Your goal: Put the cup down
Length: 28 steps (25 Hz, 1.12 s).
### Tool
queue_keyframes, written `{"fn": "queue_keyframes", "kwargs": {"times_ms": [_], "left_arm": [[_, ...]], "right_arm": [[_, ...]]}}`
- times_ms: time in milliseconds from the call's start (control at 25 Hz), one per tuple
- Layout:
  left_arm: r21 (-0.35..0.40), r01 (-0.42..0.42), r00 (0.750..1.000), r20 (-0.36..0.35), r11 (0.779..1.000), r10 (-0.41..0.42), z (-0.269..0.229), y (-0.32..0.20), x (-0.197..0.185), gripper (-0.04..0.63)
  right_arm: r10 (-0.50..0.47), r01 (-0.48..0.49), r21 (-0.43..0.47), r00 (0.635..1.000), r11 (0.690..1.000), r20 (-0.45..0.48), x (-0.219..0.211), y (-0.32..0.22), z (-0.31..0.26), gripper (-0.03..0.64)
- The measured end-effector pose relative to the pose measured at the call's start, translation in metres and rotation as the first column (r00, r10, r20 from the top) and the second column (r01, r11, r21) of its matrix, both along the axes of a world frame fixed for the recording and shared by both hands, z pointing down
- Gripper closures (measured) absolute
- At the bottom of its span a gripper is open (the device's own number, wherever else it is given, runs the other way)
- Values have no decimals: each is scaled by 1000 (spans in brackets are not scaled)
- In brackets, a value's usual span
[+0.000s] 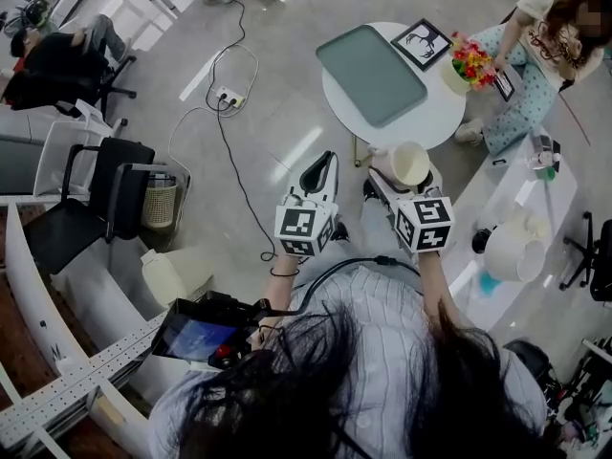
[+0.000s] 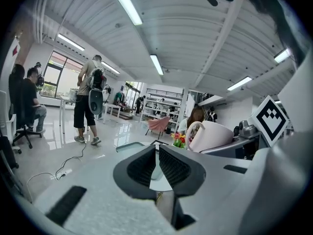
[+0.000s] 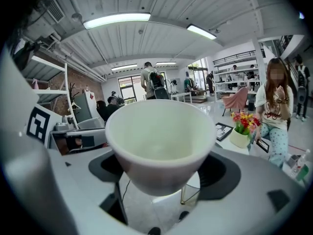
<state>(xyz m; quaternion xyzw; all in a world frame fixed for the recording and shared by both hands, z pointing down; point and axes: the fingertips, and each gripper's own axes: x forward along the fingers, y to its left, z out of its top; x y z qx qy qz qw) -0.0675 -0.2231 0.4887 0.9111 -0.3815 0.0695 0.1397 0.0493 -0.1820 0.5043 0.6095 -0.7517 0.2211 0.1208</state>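
A white cup point(image 1: 411, 161) is held in the air, mouth toward the camera, with my right gripper point(image 1: 405, 172) shut on it. In the right gripper view the cup point(image 3: 159, 141) fills the middle, and the dark jaws press on both of its sides. It hangs just short of the near edge of the round white table point(image 1: 435, 113). My left gripper point(image 1: 323, 163) is beside it on the left, shut and holding nothing. In the left gripper view its jaws point(image 2: 157, 152) nearly touch, and the cup point(image 2: 211, 135) shows at the right.
On the table lie a green tray point(image 1: 371, 73), a framed picture point(image 1: 422, 43) and a pot of flowers point(image 1: 470, 63). A person sits at its far right. A power strip with cables point(image 1: 228, 96) lies on the floor, with chairs point(image 1: 105, 194) at the left.
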Motion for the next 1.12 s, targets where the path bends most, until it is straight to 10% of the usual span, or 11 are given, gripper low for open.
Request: {"fn": "queue_keyframes", "kwargs": {"times_ms": [1120], "left_arm": [[-61, 106, 990, 95, 992, -100, 46, -120, 76, 561]], "right_arm": [[-231, 225, -128, 972, 966, -33, 54, -138, 94, 209]]}}
